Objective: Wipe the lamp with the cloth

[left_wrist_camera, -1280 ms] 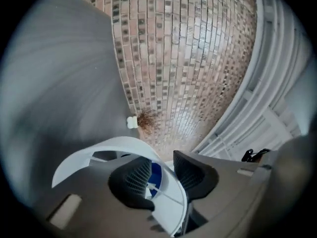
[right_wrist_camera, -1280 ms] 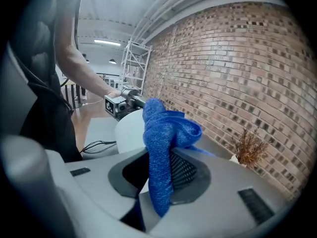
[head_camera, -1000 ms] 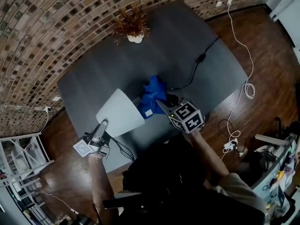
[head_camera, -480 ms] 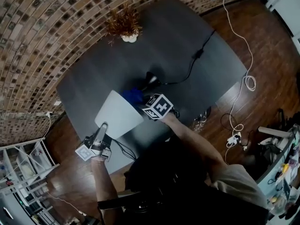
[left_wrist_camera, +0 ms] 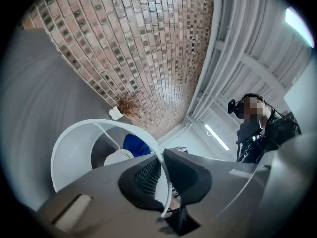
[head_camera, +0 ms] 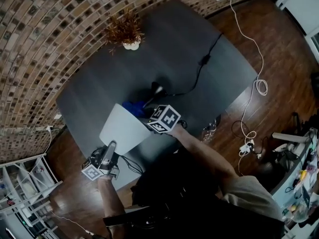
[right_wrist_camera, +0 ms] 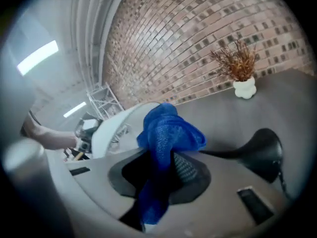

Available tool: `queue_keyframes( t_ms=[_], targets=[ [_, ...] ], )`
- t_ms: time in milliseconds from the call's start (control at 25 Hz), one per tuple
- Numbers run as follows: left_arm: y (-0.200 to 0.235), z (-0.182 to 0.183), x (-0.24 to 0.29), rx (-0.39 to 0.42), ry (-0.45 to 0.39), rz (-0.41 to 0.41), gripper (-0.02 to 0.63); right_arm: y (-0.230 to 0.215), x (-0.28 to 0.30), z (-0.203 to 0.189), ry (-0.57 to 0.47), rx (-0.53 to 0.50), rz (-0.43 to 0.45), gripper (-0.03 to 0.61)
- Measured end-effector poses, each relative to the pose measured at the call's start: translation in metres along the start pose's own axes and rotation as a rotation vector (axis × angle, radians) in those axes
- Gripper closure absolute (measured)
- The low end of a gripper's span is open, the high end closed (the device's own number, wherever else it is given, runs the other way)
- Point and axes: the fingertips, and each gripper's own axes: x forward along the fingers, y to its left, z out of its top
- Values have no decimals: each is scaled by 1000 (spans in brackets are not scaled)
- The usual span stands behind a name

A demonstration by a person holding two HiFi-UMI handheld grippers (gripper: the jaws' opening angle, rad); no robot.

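So the right gripper point(right_wrist_camera: 166, 165), clamped on the cloth point(right_wrist_camera: 166, 130), just swung in against the lampshade point(head_camera: 121, 131). The left gripper point(left_wrist_camera: 162, 182) is pinching its rim, so wiping looks underway.

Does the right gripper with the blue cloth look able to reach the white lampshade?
Probably yes: the cloth is beside the lampshade with nothing between, and the left gripper grips its rim.

Colours: the lampshade point(head_camera: 122, 128) is white inside and out; lamp base point(right_wrist_camera: 265, 148) black. The cloth point(right_wrist_camera: 168, 130) is bright blue with a fine mesh weave. The table point(head_camera: 179, 44) is plain dark grey. The wall point(head_camera: 40, 29) is red-brown brick with pale mortar lines. The floor point(head_camera: 284, 83) is dark brown wood. The dried plant point(head_camera: 122, 30) is rust-brown and its pot point(head_camera: 131, 45) white. The marker cube point(head_camera: 163, 119) has black squares on white.
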Motion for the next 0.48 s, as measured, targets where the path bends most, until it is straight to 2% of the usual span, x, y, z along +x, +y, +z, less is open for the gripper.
queue_keyframes(
  t_ms=[80,240,360,480],
  targets=[
    [-2,-4,2,21,12,3,595,-26,-1,-4,18,-2,-86,488],
    [-7,-3,10,66,32,14,595,-74,-34,-7,8,73,-203,486],
    [-5,-7,6,70,48,15,595,-106,-54,-17,41,42,-347,488],
    [-8,-3,7,65,24,9,597,-118,-62,-21,64,-29,-450,486]
  ],
)
